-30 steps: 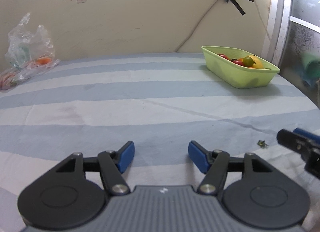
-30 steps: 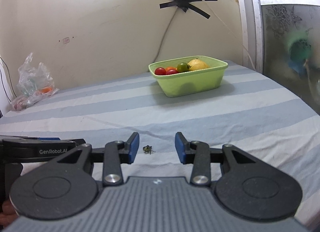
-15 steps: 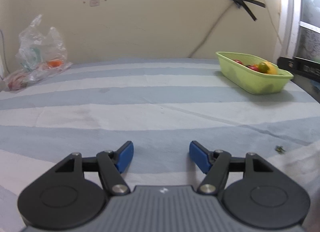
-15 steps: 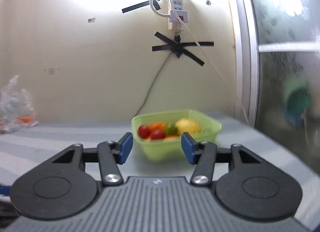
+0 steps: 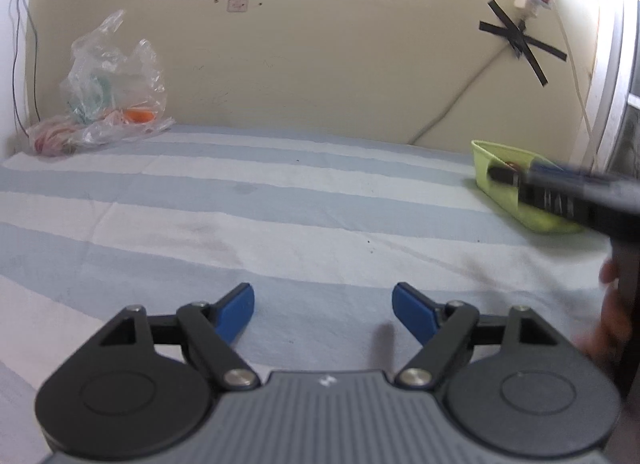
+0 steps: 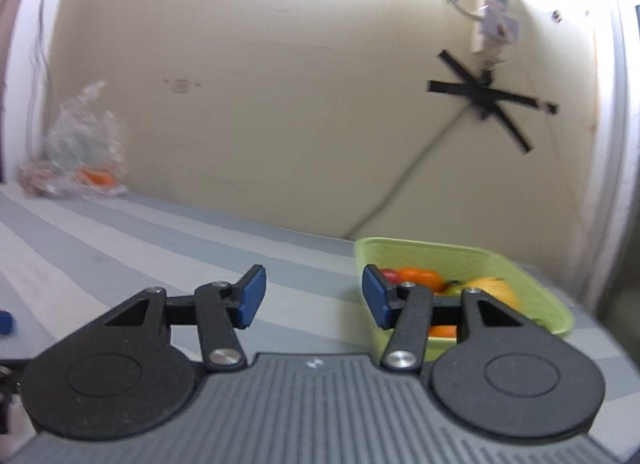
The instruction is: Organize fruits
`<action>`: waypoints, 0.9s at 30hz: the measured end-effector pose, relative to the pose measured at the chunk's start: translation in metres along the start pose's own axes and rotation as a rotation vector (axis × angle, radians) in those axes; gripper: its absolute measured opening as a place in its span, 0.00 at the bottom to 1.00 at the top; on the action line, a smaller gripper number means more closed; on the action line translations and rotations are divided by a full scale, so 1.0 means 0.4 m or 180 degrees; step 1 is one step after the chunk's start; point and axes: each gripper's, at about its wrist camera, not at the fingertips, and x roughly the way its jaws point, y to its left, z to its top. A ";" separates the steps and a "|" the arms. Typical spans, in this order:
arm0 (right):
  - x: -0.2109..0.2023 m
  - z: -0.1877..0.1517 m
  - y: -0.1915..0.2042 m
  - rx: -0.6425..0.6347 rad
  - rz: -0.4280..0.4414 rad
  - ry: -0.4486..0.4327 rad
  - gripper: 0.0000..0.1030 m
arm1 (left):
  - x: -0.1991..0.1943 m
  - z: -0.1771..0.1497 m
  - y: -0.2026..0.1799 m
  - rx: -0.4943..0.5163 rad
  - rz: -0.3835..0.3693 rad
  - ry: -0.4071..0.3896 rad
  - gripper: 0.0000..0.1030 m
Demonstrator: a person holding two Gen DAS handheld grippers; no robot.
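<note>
Both claws spread, empty; green tray [image 6: 532,264] of fruit just right-ahead of right claw [image 6: 314,296].

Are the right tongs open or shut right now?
Open. The right tongs show a wide gap between the blue pads, nothing held, beside the green bin.

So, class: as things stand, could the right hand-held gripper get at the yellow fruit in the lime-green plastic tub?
Probably yes. The right hand-held gripper is open and empty, right at the lime-green plastic tub, whose top is uncovered. The yellow fruit lies exposed, with small tomatoes crowding beside it.
</note>
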 end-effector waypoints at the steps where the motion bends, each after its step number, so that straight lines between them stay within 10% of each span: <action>1: 0.000 -0.006 0.002 0.0019 0.0093 0.0075 0.54 | -0.002 0.000 0.005 -0.0036 -0.0018 -0.0011 0.76; 6: -0.135 -0.080 -0.048 0.0375 0.0881 0.0828 0.53 | -0.011 -0.004 0.027 -0.0138 -0.0126 -0.0051 0.76; 12: -0.369 -0.116 -0.106 0.0296 0.0224 0.0472 0.56 | -0.011 -0.002 -0.014 0.0028 -0.0286 -0.0112 0.77; 21: -0.210 0.005 -0.011 0.0107 0.0030 -0.0428 0.64 | -0.080 -0.042 -0.016 0.0249 -0.0155 -0.0054 0.77; 26: -0.104 -0.006 0.058 -0.0374 0.0595 -0.0068 0.62 | -0.085 -0.048 0.015 0.0144 -0.0082 0.0051 0.77; 27: -0.092 -0.021 0.066 -0.0486 0.0766 0.0215 0.44 | -0.088 -0.046 0.018 0.0140 -0.0084 0.0044 0.77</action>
